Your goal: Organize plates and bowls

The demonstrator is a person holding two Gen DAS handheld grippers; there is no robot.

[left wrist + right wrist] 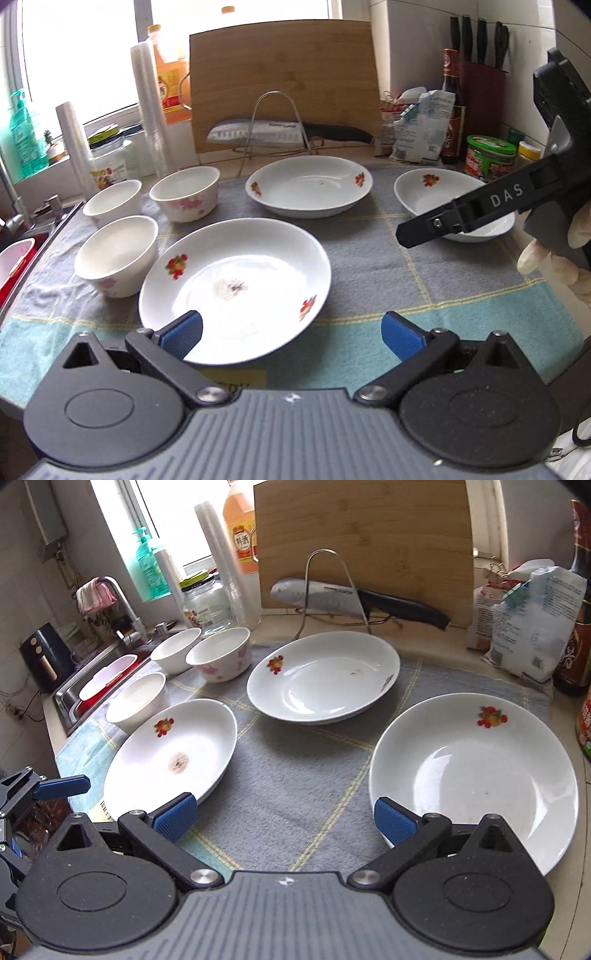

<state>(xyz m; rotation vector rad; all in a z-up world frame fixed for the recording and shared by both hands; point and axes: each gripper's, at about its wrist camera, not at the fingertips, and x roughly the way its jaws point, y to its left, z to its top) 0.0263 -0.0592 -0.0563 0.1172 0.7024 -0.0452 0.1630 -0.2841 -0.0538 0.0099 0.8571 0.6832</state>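
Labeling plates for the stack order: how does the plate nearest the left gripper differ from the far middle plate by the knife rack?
The near plate has a dark smudge at its centre; the far plate shows only a faint reddish streak. The near plate lies beside the front bowl and partly under the left gripper; the far plate lies in front of the knife rack, no gripper over it. Both are white, shallow, fruit-printed, upright on the cloth.

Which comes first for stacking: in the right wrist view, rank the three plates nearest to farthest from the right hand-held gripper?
1. Clean plate, right, at the right hand-held gripper fingertip.
2. Stained plate, left.
3. Back plate, center, before the knife rack.
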